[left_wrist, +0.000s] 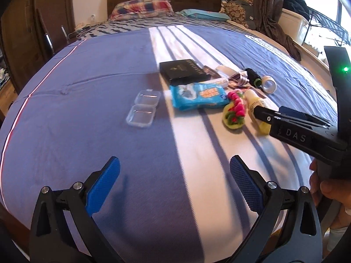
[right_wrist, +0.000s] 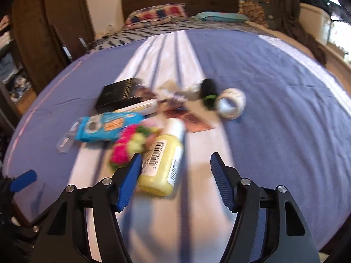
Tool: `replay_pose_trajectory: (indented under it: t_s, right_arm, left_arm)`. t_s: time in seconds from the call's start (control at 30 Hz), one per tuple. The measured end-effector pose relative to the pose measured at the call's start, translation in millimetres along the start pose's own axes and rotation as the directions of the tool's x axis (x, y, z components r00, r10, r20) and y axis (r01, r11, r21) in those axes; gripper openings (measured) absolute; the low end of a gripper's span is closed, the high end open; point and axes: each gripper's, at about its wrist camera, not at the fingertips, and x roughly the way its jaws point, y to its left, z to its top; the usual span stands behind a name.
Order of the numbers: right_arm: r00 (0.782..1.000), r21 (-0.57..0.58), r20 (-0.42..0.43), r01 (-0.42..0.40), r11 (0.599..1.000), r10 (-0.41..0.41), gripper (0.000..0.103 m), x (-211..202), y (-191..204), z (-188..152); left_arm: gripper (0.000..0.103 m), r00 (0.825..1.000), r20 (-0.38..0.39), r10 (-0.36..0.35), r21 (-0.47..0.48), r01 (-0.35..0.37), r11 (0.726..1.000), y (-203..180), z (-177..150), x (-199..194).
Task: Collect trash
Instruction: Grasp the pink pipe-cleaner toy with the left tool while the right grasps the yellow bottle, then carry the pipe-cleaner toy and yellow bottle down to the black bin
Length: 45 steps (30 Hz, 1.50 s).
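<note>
Right gripper (right_wrist: 173, 164) low over the bed (right_wrist: 274, 109), fingers apart around the yellow bottle (right_wrist: 163, 160), not pressing it yet. Bottle lying on the white stripe, just beside a pink and green toy (right_wrist: 127, 146). Behind it a blue packet (right_wrist: 107, 126), black box (right_wrist: 119, 95), tape roll (right_wrist: 231, 104). Left gripper (left_wrist: 174, 175) hovering over bare cover, fingers wide open, nothing between them. Clear plastic tub (left_wrist: 143, 108) lying apart to the left.

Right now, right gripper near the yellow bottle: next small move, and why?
Probably ease the right gripper forward and slightly left to straddle the yellow bottle, then close. Its jaws are open, the bottle lies against the left finger, not centred between them.
</note>
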Motion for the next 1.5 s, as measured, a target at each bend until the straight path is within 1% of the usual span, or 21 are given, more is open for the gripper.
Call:
replay_pose_trajectory:
  t_s: [0.07,0.13,0.2,0.23,0.33,0.37,0.4,0.43,0.5,0.53,0.6,0.67,0.73,0.8,0.87,0.9,0.93,0.97,1.07,1.2,1.5]
  right_arm:
    - [1.000,0.004,0.000,0.017,1.000,-0.017,0.065,2,-10,4]
    - [1.000,0.010,-0.005,-0.015,1.000,0.015,0.061,7,-18,9]
    - [0.998,0.004,-0.030,-0.059,0.998,0.059,0.055,16,-21,13]
    - [0.997,-0.005,-0.037,-0.067,0.998,0.066,0.054,19,-20,15]
    - [0.995,-0.046,-0.050,-0.086,0.995,0.084,0.046,28,-16,17]
    - [0.994,-0.052,-0.051,-0.095,0.994,0.092,0.041,30,-16,18]
    - [0.993,-0.056,-0.052,-0.104,0.993,0.101,0.034,32,-17,19]
    - [0.992,-0.060,-0.055,-0.114,0.992,0.110,0.032,35,-18,21]
    - [0.989,-0.066,-0.061,-0.139,0.988,0.135,0.032,40,-21,25]
    - [0.987,-0.069,-0.058,-0.157,0.985,0.153,0.032,38,-23,27]
    - [0.986,-0.075,-0.035,-0.164,0.984,0.162,0.032,29,-27,28]
    - [0.984,-0.073,-0.023,-0.178,0.981,0.177,0.032,20,-32,28]
    - [0.982,-0.079,-0.005,-0.187,0.979,0.187,0.032,10,-37,27]
    - [0.982,-0.090,0.014,-0.186,0.978,0.188,0.032,0,-41,25]
    - [0.981,-0.092,0.021,-0.192,0.977,0.194,0.031,-6,-44,24]
    - [0.980,-0.091,0.024,-0.193,0.977,0.195,0.031,-9,-47,22]
    - [0.981,-0.091,0.026,-0.191,0.977,0.194,0.031,-11,-48,21]
    - [0.981,-0.092,0.026,-0.189,0.978,0.192,0.031,-13,-50,19]
    - [0.981,-0.094,0.029,-0.187,0.978,0.190,0.031,-20,-54,11]
    - [0.984,-0.095,0.037,-0.172,0.981,0.176,0.031,-33,-57,-2]
    - [0.981,-0.095,0.067,-0.174,0.980,0.181,0.032,-76,-55,-32]
  left_arm:
    - [0.095,1.000,-0.002,-0.012,0.011,0.012,1.000,-6,3,4]
    - [0.095,1.000,-0.004,-0.028,0.025,0.028,0.999,-13,7,9]
    - [0.095,0.999,-0.008,-0.041,0.041,0.041,0.998,-20,11,14]
    - [0.095,0.999,-0.011,-0.044,0.046,0.044,0.998,-23,12,17]
    - [0.094,0.999,-0.018,-0.049,0.055,0.050,0.997,-31,15,24]
    - [0.094,0.999,-0.019,-0.051,0.057,0.052,0.997,-32,16,25]
    - [0.094,0.998,-0.021,-0.051,0.058,0.052,0.997,-34,17,28]
    - [0.094,0.998,-0.024,-0.050,0.058,0.051,0.997,-36,18,31]
    - [0.094,0.998,-0.030,-0.052,0.060,0.053,0.997,-39,20,35]
    - [0.091,0.998,-0.032,-0.055,0.063,0.057,0.996,-41,21,38]
    - [0.086,0.997,-0.030,-0.066,0.066,0.068,0.996,-45,24,41]
    - [0.074,0.996,-0.033,-0.079,0.064,0.081,0.995,-51,29,48]
    - [0.065,0.995,-0.038,-0.091,0.064,0.093,0.994,-56,33,54]
    - [0.061,0.995,-0.035,-0.098,0.067,0.100,0.993,-61,38,59]
    - [0.048,0.993,-0.037,-0.108,0.070,0.110,0.991,-66,42,64]
    - [0.044,0.993,-0.039,-0.107,0.071,0.110,0.991,-67,44,66]
    - [0.032,0.994,-0.041,-0.105,0.072,0.108,0.992,-68,45,68]
    - [0.026,0.993,-0.043,-0.110,0.071,0.112,0.991,-70,47,68]
    - [0.024,0.993,-0.043,-0.111,0.066,0.114,0.991,-69,45,65]
    - [0.023,0.995,-0.037,-0.095,0.067,0.097,0.993,-72,31,48]
    - [0.023,0.996,0.044,-0.080,0.062,0.077,0.995,-76,-6,-19]
